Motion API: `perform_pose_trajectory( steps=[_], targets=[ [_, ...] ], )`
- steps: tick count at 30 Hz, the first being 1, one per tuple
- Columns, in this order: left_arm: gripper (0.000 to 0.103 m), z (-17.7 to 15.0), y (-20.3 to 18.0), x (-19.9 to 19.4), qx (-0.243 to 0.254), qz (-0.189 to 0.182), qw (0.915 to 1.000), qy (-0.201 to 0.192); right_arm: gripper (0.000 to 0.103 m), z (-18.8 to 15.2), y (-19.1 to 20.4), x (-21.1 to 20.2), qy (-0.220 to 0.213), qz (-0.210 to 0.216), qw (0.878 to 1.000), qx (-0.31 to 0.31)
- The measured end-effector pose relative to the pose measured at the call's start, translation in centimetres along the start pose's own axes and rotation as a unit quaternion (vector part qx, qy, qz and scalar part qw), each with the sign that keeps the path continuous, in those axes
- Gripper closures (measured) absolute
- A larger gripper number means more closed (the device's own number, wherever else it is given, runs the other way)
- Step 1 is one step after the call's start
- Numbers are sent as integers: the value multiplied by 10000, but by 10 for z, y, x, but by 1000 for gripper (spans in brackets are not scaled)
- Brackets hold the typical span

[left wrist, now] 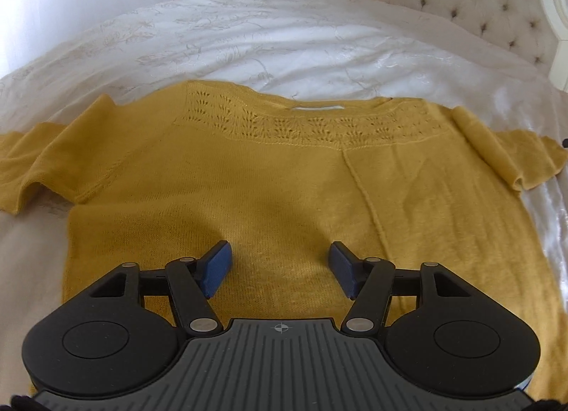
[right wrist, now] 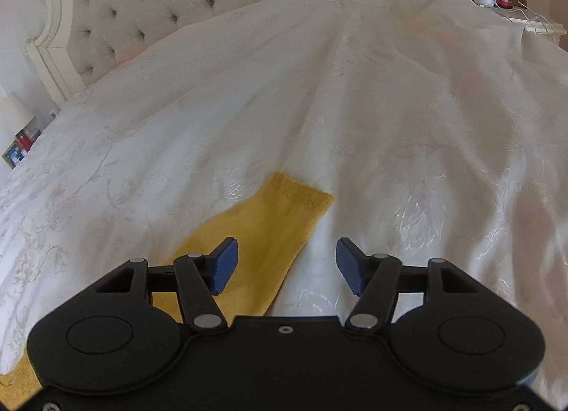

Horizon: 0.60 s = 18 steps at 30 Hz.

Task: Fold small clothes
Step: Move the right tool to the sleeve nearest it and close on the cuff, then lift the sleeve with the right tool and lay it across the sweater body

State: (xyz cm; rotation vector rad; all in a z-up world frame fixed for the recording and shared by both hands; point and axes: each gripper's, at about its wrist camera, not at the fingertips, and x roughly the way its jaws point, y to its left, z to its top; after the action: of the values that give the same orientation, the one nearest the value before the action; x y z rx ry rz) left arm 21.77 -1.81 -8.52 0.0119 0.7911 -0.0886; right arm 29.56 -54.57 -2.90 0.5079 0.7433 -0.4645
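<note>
While a mustard-yellow knitted sweater (left wrist: 284, 176) lies spread flat on a bed with a white embroidered bedspread (left wrist: 284, 38), its sleeves out to either side, the left tongs (left wrist: 280, 265) hang above its lower body, blue pads well apart and empty. Over one sleeve (right wrist: 269, 226) and the bedspread beside it, the right tongs (right wrist: 287, 265) are likewise parted, holding nothing.

Soft daylight, bright at the left view's left wall (left wrist: 53, 3) — sheen on the bedspread (right wrist: 408, 215), fisheye-bent edges.
</note>
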Motion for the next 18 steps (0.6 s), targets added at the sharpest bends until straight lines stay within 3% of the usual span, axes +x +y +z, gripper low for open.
perform_pose_trajectory(
  steps=[4, 6, 9, 11, 13, 18],
  targets=[
    [18, -19, -6, 7, 339, 106, 9981, -512, 37, -1, -8, 26, 57, -79, 9997, 226],
    [16, -29, -10, 7, 425, 159, 9960, -770, 36, -3, -11, 35, 56, -31, 9993, 380],
    [13, -29, -12, 6, 468, 218, 9957, -772, 36, -7, -12, 39, -49, 39, 9992, 382],
    [13, -29, -11, 6, 447, 191, 9959, -764, 45, -7, -11, 38, -144, 79, 9996, 241],
    [12, -29, -11, 7, 429, 165, 9962, -744, 81, -5, -7, 37, -180, 59, 9998, 7],
    [11, -28, -11, 10, 414, 148, 9965, -711, 94, 4, 11, 12, -280, 235, 9986, -377]
  ],
)
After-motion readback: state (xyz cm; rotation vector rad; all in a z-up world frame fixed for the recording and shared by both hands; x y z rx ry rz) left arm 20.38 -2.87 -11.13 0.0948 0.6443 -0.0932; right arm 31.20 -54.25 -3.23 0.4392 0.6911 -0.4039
